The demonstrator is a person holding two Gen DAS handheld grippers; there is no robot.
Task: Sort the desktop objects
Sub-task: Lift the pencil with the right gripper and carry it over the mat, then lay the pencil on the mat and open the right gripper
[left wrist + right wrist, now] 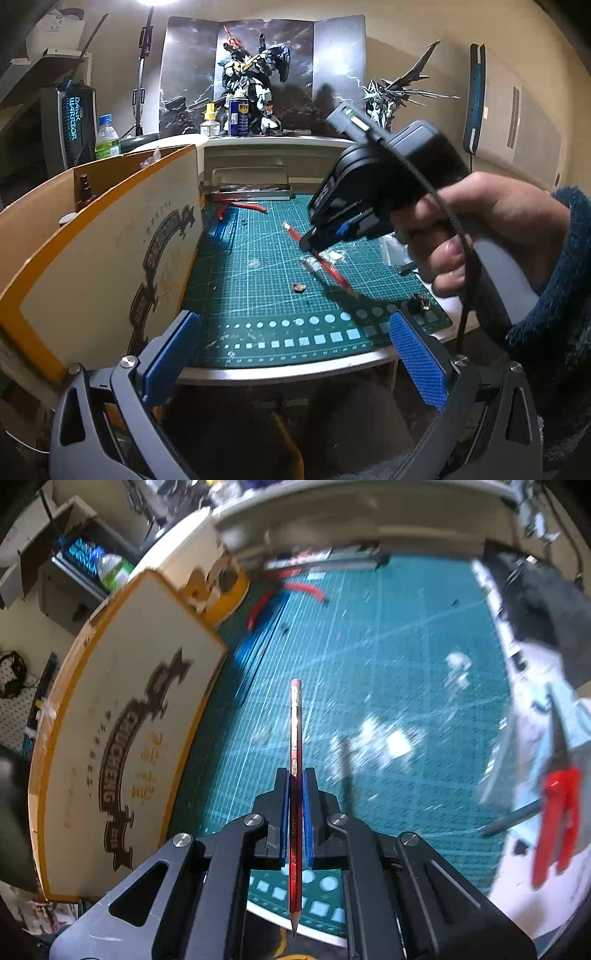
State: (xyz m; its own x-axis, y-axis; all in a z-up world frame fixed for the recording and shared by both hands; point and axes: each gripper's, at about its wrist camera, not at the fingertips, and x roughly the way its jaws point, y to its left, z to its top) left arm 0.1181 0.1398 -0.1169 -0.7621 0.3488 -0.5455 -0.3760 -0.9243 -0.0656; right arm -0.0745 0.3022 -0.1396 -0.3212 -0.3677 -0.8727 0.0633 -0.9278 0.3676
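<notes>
Green cutting mat (406, 635), box (122, 720) at left. Right gripper (295, 812) clamps pencil (295, 738) mid-shaft, long axis fwd, eraser far. Left gripper (291, 354) wide, empty, near edge.

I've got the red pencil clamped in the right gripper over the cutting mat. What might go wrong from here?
1. The right gripper pinches the pencil along its length between narrow pads, so it may pivot or slide out when swung.
2. The sharpened tip points back toward the operator, and the eraser end sticks far forward; it might catch the cardboard box wall on the way in.
3. The right wrist view is motion-blurred, so a fast move may overshoot or sweep scraps off the cutting mat.
</notes>
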